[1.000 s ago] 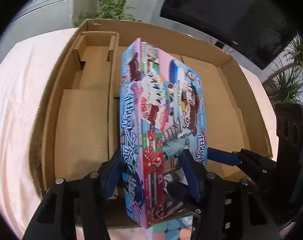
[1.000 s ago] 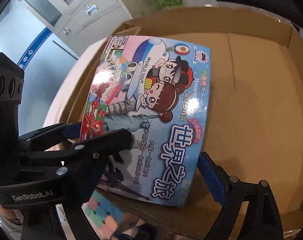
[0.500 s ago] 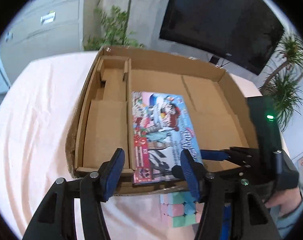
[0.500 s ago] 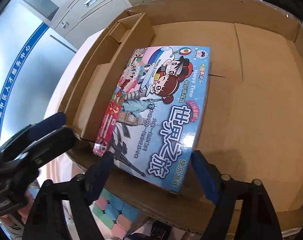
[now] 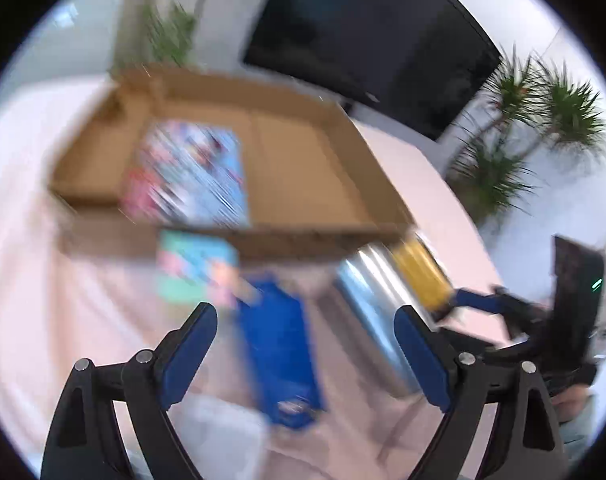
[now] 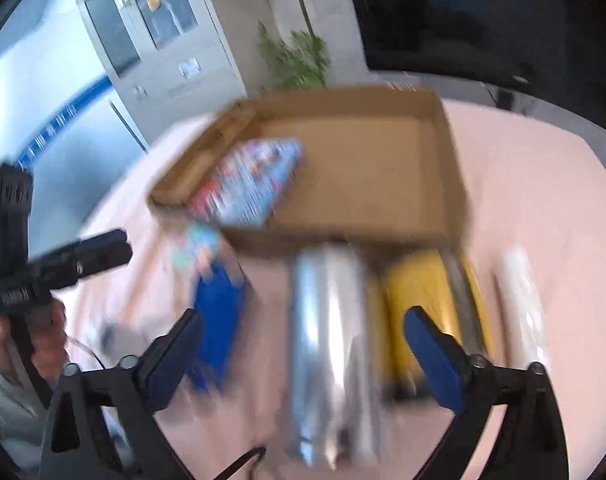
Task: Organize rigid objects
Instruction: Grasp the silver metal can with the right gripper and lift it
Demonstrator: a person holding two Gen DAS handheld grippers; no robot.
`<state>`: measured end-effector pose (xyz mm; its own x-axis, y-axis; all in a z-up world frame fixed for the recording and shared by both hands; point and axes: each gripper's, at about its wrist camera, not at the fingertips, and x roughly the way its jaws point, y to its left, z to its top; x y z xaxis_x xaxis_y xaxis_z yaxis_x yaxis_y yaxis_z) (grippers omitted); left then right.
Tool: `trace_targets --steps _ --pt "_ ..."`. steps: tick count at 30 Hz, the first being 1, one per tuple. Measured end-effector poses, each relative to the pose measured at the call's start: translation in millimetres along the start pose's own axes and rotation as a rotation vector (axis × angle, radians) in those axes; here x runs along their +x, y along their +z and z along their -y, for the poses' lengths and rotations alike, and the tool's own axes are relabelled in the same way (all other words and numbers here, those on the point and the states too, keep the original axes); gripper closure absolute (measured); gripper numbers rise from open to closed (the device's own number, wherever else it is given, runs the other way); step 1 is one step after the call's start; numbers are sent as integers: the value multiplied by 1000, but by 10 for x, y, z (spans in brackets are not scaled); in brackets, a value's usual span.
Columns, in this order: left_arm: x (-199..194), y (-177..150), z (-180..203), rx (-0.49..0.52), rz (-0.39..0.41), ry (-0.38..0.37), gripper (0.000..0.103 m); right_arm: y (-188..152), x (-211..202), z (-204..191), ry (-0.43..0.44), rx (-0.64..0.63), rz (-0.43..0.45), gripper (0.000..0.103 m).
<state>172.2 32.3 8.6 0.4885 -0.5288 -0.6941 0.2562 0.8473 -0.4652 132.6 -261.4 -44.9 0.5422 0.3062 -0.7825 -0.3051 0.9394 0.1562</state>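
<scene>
Both views were motion-blurred. The game box lay flat against the left side of the cardboard tray; half a second before, both claws had been close over it. The left claw and right claw stood wide and empty above the tabletop. The silver roll, just in front of the tray's near edge, looked stiff, light and slippery; its mid-length seemed the best hold. Beside it lay a yellow roll and a blue box.

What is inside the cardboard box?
The cardboard box holds one colourful game box lying flat near its left side; the rest shows bare cardboard floor. Whatever lies beneath the game box is hidden.
</scene>
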Motion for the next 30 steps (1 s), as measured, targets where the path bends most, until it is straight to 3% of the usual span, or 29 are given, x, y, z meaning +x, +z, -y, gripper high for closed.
trace_targets --steps 3,4,6,9,11,13,18,20,22,25,30 --pt "221 -59 66 -37 -60 -85 13 -214 163 40 -15 4 -56 40" --pt "267 -62 85 -41 -75 -100 13 -269 178 10 -51 -18 -55 43" --pt "377 -101 135 -50 -109 -130 13 -309 226 -47 -57 -34 -42 42" --pt "539 -130 179 -74 -165 -168 13 -359 139 -203 96 -80 -49 42" --pt "647 -88 182 -85 -187 -179 13 -350 154 -164 113 -68 -48 37" --pt "753 -63 189 -93 -212 -192 13 -308 228 -32 153 -4 -68 26" --pt "963 -53 199 -91 -271 -158 15 -212 639 -21 292 64 -163 18" --pt "979 -64 220 -73 -279 -121 20 -211 752 -121 257 59 -168 13" --pt "965 -63 244 -68 -282 -93 26 -201 806 -225 219 63 -154 15" --pt "809 -10 277 -53 -239 -90 26 -168 698 -295 173 68 -120 18" --pt "287 418 534 49 -51 -74 26 177 198 -346 185 45 40 21"
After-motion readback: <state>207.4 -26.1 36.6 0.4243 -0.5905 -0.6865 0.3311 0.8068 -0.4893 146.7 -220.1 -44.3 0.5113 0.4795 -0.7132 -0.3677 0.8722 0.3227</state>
